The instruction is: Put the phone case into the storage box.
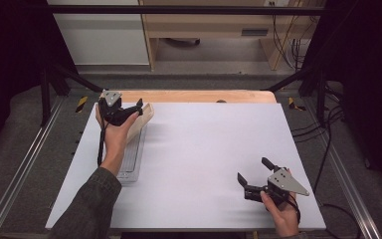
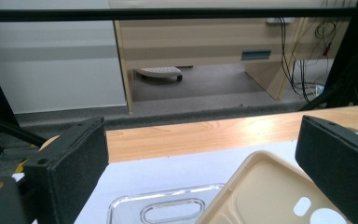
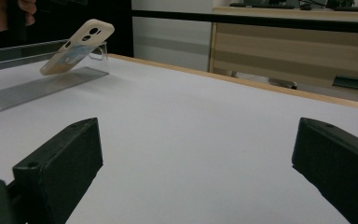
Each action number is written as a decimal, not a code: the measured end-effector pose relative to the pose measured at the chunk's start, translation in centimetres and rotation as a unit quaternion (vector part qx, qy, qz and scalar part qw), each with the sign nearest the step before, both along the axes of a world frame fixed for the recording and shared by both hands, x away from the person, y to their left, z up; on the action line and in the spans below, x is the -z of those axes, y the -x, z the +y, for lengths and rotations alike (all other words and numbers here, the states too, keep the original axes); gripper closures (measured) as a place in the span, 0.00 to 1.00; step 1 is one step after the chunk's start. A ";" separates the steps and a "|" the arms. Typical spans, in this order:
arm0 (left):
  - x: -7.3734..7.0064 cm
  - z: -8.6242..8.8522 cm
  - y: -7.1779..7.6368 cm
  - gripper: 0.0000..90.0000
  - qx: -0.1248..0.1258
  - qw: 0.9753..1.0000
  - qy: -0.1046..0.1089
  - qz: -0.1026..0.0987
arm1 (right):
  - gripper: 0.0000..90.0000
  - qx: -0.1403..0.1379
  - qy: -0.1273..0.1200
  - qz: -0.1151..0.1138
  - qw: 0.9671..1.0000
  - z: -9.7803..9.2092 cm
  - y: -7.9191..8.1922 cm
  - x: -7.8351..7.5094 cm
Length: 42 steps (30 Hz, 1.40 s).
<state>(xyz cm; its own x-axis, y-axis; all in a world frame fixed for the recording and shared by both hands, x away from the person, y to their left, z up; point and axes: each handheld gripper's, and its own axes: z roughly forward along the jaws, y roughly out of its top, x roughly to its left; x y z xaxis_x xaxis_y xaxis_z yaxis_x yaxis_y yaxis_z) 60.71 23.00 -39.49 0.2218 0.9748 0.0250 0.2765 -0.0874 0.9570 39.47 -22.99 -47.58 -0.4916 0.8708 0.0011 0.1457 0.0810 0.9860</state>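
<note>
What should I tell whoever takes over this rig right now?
Left gripper: at the table's far left corner, jaws open on either side of the beige phone case; whether they touch it cannot be told.
Right gripper: near right of the table, jaws open, holding nothing.
The beige case leans tilted over the clear ribbed stand; a clear case lies at the stand's far end beneath it.
Done: left gripper brought to the case.
Left: probably grip or seat the case.

The right tool (image 3: 196, 158) hovers with jaws wide apart over the white counter (image 3: 191, 121); far ahead to its left, a beige phone case (image 3: 77, 46) leans tilted against a clear stand (image 3: 42, 84).
</note>
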 end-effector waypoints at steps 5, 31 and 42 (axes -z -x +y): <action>-0.2 -0.5 0.7 0.05 0.025 1.000 -0.004 -0.001 | 0.02 0.000 0.000 -0.001 1.000 0.0 0.0 0.0; 0.1 -1.4 5.0 0.86 0.180 0.981 -0.052 0.056 | 0.02 0.000 0.005 -0.004 1.000 0.2 0.2 -0.2; 1.0 -2.9 3.7 0.99 0.214 0.966 -0.088 0.116 | 0.02 0.000 0.005 -0.007 1.000 0.2 0.2 -0.2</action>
